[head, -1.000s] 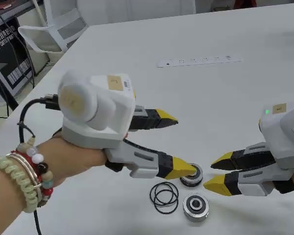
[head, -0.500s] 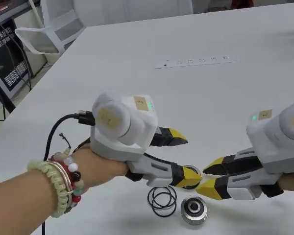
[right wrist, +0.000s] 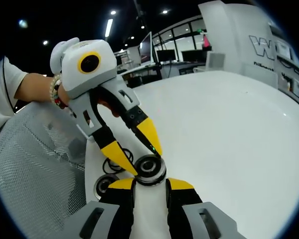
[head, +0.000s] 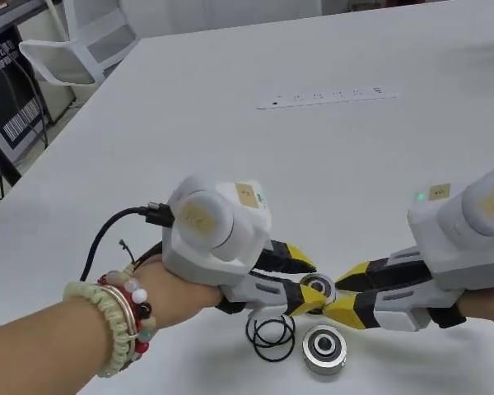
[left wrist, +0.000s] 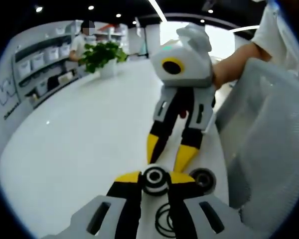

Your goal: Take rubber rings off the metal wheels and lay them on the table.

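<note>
Just beside the loose rings (head: 271,332), left claw (head: 311,283) clamps a metal wheel (head: 319,288) for stripping; right claw (head: 343,293), slightly parted, empty, should next pinch its rim.

The left tongs (head: 311,284) have narrowed from a wide spread and now clamp the wheel (head: 318,287), which one tip only touched before. The right tongs (head: 336,295), earlier well apart from it, have moved in, and their tips now reach that wheel.

Metal wheel (head: 317,290) and second wheel (head: 324,347) sit beside loose rubber rings (head: 271,333).
</note>
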`<state>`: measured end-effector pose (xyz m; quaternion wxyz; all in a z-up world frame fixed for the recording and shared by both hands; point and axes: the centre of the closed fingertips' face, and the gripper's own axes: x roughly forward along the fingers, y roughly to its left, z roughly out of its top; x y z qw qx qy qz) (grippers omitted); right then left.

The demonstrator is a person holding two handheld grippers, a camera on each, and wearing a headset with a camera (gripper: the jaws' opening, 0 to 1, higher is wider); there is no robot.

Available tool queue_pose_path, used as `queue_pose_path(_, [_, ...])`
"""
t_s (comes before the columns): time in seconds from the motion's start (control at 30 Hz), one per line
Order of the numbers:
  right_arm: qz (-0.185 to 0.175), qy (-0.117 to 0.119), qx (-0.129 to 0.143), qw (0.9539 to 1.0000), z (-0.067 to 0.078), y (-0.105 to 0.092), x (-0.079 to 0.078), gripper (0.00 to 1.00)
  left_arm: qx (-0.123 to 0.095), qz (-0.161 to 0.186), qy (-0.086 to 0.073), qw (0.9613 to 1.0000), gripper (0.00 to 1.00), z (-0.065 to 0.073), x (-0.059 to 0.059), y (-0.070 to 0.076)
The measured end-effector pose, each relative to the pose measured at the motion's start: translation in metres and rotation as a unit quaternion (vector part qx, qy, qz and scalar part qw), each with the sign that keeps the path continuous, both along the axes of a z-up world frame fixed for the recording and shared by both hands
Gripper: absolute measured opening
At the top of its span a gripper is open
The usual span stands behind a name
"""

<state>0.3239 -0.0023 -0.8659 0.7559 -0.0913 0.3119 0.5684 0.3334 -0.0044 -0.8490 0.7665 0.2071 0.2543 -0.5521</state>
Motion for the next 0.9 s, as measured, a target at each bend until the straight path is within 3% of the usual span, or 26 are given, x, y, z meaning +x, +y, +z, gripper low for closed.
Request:
queue_pose_path(0.2, [0.007, -0.018, -0.003, 0.9998, -0.0013, 0.0001, 0.0002, 0.19, -0.01, 0.003, 0.004, 0.9999, 0.14, 0.0007, -0.001, 0.0007])
queue_pose_path(0.3, [0.012, -0.03, -0.008, 0.9995, -0.0022, -0.0011, 0.0004, 0.18, -0.02, 0.027, 0.027, 0.9991, 0.14, 0.0, 0.0002, 0.002])
queue_pose_path(0.4, [0.014, -0.037, -0.01, 0.9992, -0.0014, -0.0019, 0.0002, 0.16, -0.016, 0.015, 0.018, 0.9996, 0.14, 0.0, -0.0006, 0.0015])
queue_pose_path(0.6, [0.027, -0.061, -0.022, 0.9975, -0.0015, -0.005, -0.0002, 0.08, -0.018, 0.018, 0.021, 0.9995, 0.14, -0.0003, -0.0011, 0.0015])
queue_pose_path(0.67, [0.025, -0.058, -0.022, 0.9978, -0.0021, -0.0047, 0.0004, 0.07, -0.018, 0.02, 0.021, 0.9994, 0.14, -0.0004, -0.0013, 0.0015])
queue_pose_path(0.9, [0.025, -0.077, -0.039, 0.996, -0.0024, -0.0058, 0.0023, 0.0, -0.02, 0.02, 0.022, 0.9994, 0.14, -0.0004, -0.0014, 0.002])
